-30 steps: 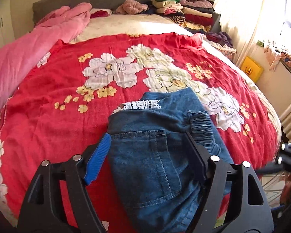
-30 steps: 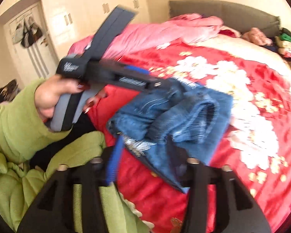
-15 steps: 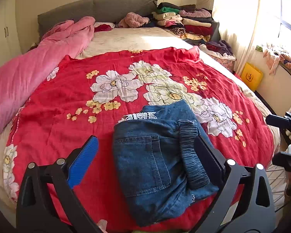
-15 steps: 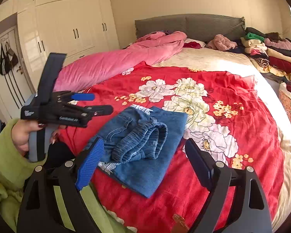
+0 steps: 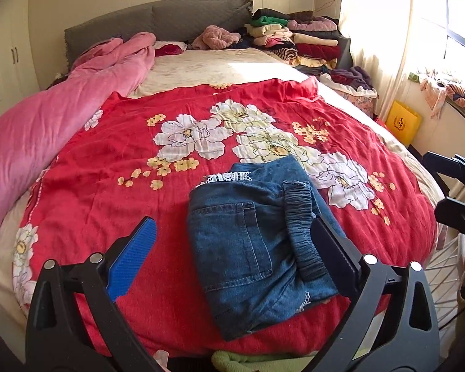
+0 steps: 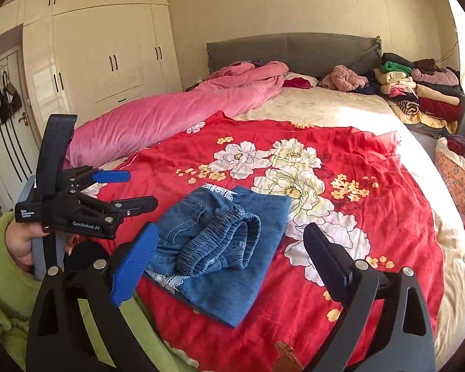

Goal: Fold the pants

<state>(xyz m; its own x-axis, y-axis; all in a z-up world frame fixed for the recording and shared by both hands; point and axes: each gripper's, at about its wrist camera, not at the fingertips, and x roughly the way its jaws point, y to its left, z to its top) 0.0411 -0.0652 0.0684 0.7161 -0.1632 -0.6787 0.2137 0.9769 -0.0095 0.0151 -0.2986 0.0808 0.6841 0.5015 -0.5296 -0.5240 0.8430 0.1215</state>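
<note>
Tongs [image 5: 232, 248] and [image 6: 229, 257] wide (right still widening), empty above folded pants [image 5: 257, 241].

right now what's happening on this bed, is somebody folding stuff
A person in a green sleeve holds a two-finger gripper in each hand. The denim pants lie folded into a compact bundle on the red floral blanket, elastic waistband on top. Neither gripper holds them: the left gripper stands open above the bundle, and the right gripper is opening with nothing pressed between its pads.
</note>
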